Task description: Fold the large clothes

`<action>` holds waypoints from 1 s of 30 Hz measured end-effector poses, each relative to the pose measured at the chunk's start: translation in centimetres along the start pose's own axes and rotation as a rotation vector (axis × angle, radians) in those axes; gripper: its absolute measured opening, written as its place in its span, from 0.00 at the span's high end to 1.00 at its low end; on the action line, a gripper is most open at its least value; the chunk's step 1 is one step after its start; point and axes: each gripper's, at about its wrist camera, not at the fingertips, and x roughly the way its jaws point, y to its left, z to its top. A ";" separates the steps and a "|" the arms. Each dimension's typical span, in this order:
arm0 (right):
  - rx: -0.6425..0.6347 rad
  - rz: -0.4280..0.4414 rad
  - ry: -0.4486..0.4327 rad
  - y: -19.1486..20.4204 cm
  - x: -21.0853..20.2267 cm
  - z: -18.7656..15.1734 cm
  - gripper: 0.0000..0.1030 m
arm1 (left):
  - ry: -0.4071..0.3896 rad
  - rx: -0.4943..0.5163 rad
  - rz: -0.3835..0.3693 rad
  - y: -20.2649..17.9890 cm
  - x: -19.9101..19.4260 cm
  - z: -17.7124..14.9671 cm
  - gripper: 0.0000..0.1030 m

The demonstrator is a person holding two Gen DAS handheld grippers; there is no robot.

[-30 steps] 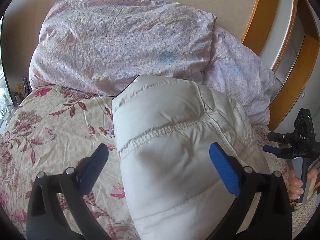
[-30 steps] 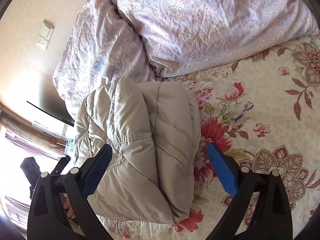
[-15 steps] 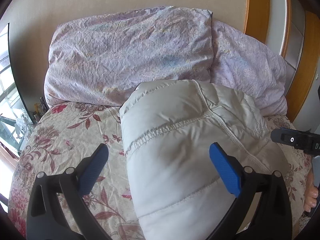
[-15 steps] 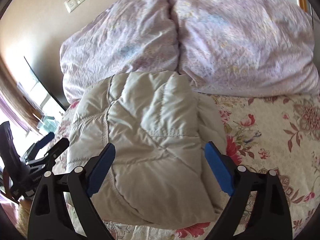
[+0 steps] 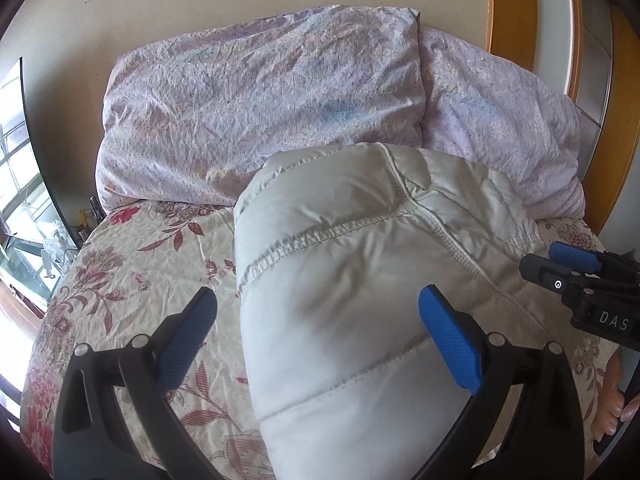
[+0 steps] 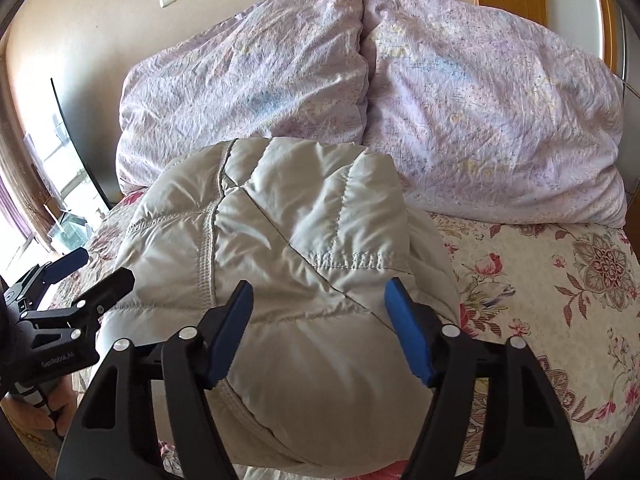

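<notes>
Folded white quilted down jacket [image 5: 360, 300] on the floral-sheeted bed [image 5: 140, 264]; left gripper [image 5: 320, 336] fingers spread wide; right gripper [image 6: 320, 332] fingers, just narrowing, stand unclamped over the jacket.

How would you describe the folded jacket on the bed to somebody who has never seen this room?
Look at the bed with the flowered sheet. Two crumpled lilac pillows lean against the wall at its head. Directly in front of them lies the quilted down jacket, folded into a bundle: plain pale grey and puffy, with stitched seams and no pattern.
</notes>
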 end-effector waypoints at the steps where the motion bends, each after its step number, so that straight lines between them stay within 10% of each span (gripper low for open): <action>1: -0.005 -0.006 -0.010 0.0 0.1 -0.2 0.35 | 0.001 0.006 -0.001 -0.3 0.1 -0.1 0.02; 30: -0.063 -0.055 0.028 -0.5 6.5 -3.4 0.33 | 0.027 0.055 0.041 -3.2 6.4 -2.0 0.02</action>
